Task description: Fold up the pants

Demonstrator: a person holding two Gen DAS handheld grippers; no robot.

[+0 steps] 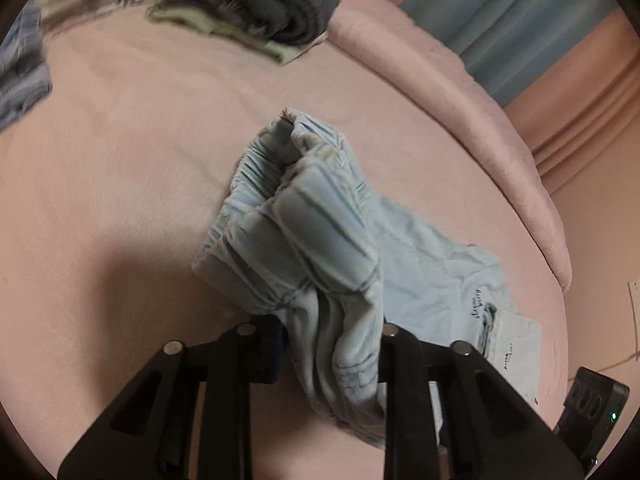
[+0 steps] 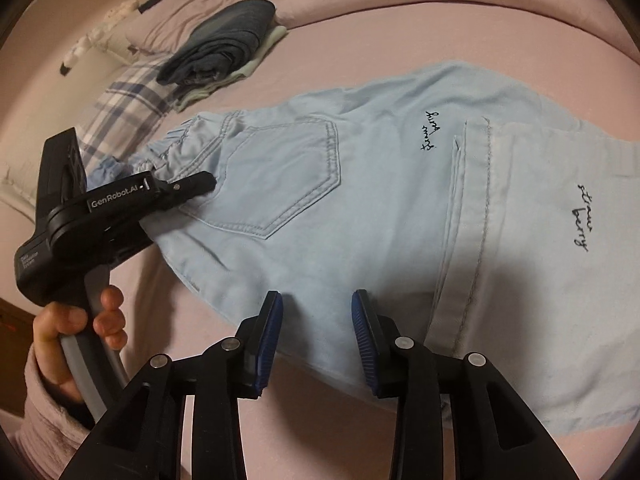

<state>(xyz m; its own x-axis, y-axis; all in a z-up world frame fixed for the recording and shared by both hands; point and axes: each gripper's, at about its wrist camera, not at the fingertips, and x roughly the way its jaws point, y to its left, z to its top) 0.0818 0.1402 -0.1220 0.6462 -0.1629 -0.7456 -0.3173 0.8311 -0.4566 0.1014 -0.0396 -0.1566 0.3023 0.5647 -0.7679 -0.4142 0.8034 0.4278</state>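
I find the light blue pants (image 2: 360, 184) spread across the pink bedspread (image 2: 360, 40), filling the centre and right of the right wrist view, back pocket (image 2: 280, 176) up and the dark stitched lettering (image 2: 432, 130) legible on both overlapped legs.

In the left wrist view the same pants (image 1: 304, 232) rise from lower centre toward mid-frame as a bunched ridge of elastic waistband, the rest trailing flat to the lower right.

Left gripper (image 1: 332, 344): I see its jaws closed on a gathered fold of the pants at the waist end; cloth fills the gap between the fingers. The right wrist view confirms this at centre left, where that gripper (image 2: 200, 186) pins the waistband edge, with the person's hand (image 2: 80, 320) on its handle at lower left.

Right gripper (image 2: 318, 332): jaws stand apart at a moderate width, the blue pads (image 2: 272, 332) clear of each other, poised over the lower edge of the pants at bottom centre. I cannot tell whether the tips touch the cloth.

Elsewhere: a stack of folded dark clothes (image 2: 224, 52) at upper left of the right wrist view, beside a plaid pillow (image 2: 128, 100).
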